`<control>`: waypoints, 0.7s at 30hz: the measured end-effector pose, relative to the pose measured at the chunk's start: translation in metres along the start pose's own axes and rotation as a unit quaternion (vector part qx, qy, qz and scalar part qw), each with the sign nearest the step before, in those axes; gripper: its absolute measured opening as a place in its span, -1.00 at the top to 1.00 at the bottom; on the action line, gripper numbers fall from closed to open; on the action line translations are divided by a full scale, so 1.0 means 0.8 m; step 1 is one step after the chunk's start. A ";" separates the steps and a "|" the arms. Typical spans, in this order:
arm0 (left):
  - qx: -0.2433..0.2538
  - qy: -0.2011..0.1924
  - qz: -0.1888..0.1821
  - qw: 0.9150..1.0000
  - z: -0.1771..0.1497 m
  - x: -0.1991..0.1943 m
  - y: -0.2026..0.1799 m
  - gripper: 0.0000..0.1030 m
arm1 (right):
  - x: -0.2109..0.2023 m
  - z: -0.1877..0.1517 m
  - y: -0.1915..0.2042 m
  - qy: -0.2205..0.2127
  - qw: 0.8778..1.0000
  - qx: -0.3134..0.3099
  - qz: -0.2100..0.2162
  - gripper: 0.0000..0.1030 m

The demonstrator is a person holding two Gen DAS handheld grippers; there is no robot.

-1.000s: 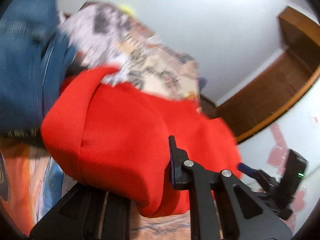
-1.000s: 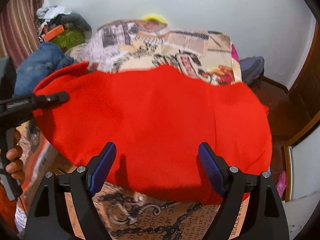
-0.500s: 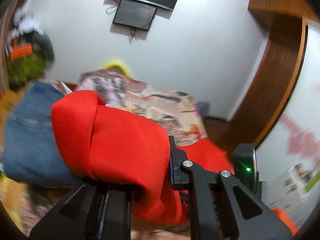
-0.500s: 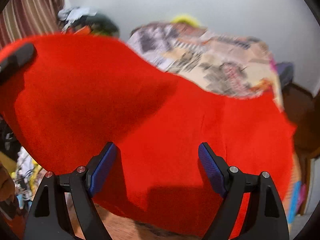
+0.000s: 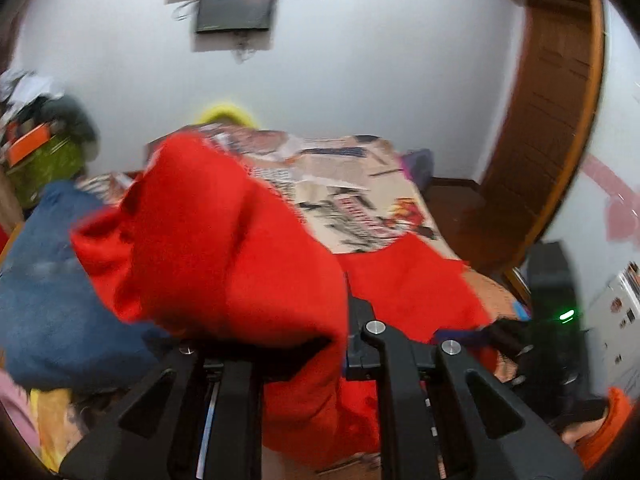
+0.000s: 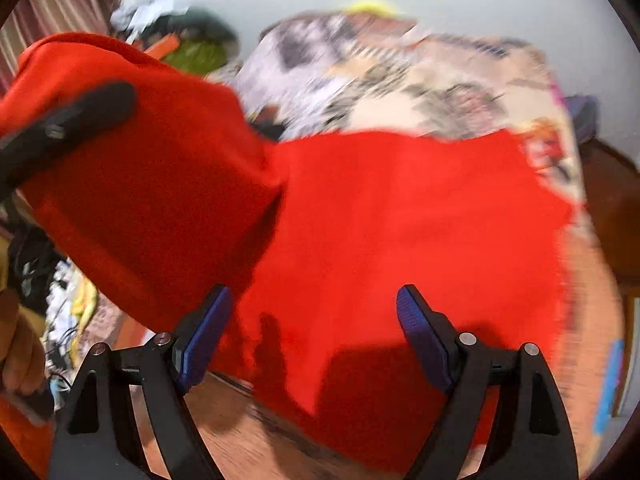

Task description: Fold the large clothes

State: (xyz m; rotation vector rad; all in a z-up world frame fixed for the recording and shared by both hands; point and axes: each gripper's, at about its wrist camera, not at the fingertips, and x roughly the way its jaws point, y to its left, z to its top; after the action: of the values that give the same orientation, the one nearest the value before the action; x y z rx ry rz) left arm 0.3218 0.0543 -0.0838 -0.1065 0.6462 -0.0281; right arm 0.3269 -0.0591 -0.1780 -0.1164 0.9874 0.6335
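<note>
A large red garment lies over the bed with the newspaper-print cover. My left gripper is shut on a bunched fold of the red garment and holds it up off the bed; the cloth drapes over and hides the fingertips. That lifted fold shows at upper left in the right wrist view, with the left gripper's black finger against it. My right gripper is open and empty, its blue pads apart just above the garment's near edge.
A pile of blue jeans lies at the bed's left. Clutter with a green bag stands at the back left. A wall screen hangs above. A wooden door frame is at right. The right gripper's body shows at right.
My left gripper has carried the held red fold higher and towards the bed's far side. The right gripper stays open, with the view swinging left over the garment.
</note>
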 end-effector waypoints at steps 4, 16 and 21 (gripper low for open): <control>0.053 0.017 -0.057 0.997 -0.001 0.034 -0.076 0.76 | -0.057 -0.013 -0.065 -0.030 0.997 0.030 -0.072 -0.59; 0.120 0.141 -0.131 0.974 -0.080 0.096 -0.153 0.36 | -0.126 -0.056 -0.134 -0.055 0.988 0.103 -0.097 -0.59; 0.141 0.105 -0.120 0.977 -0.066 0.046 -0.139 0.04 | -0.137 -0.045 -0.116 -0.078 0.990 0.093 -0.066 -0.59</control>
State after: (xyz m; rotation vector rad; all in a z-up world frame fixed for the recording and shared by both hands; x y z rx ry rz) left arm 0.3201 -0.0631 -0.1362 0.0954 0.8306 -0.3681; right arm 0.3088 -0.1967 -0.1273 0.0321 0.8739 0.4196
